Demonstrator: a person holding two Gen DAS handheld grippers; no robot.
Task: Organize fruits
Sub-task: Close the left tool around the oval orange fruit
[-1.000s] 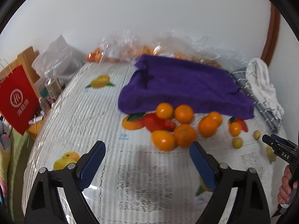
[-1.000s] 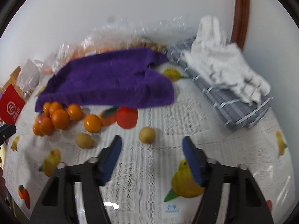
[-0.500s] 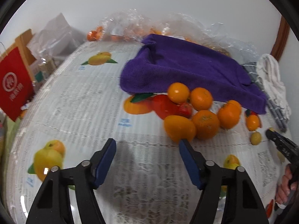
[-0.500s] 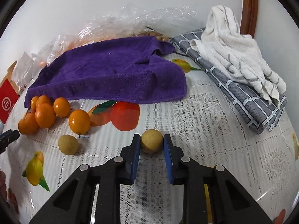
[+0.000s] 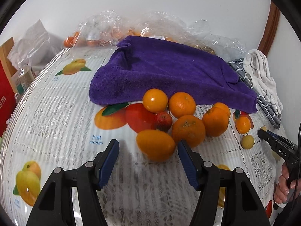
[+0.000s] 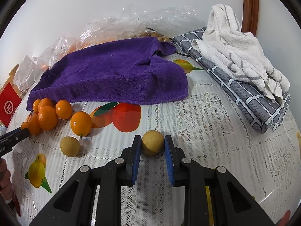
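Several oranges (image 5: 188, 130) lie in a cluster in front of a purple towel (image 5: 169, 75). My left gripper (image 5: 148, 154) is open, its blue pads on either side of the nearest oval orange (image 5: 155, 144). In the right wrist view my right gripper (image 6: 152, 146) is shut on a small tan round fruit (image 6: 152, 144) resting on the table. A second tan fruit (image 6: 69, 146) lies to its left, beside another orange (image 6: 81, 123). The orange cluster also shows in the right wrist view (image 6: 47, 117). The right gripper also shows at the right edge of the left wrist view (image 5: 262, 132).
The table has a lace cloth printed with fruit pictures (image 6: 128, 118). A grey checked cloth (image 6: 244, 90) with a white towel (image 6: 235, 43) lies at the right. Clear plastic bags (image 5: 150, 28) of fruit sit behind the purple towel. A red bag (image 5: 5, 101) stands at the left.
My left gripper has moved forward to the oranges and now brackets the nearest one. My right gripper has moved forward and closed on the small tan fruit.
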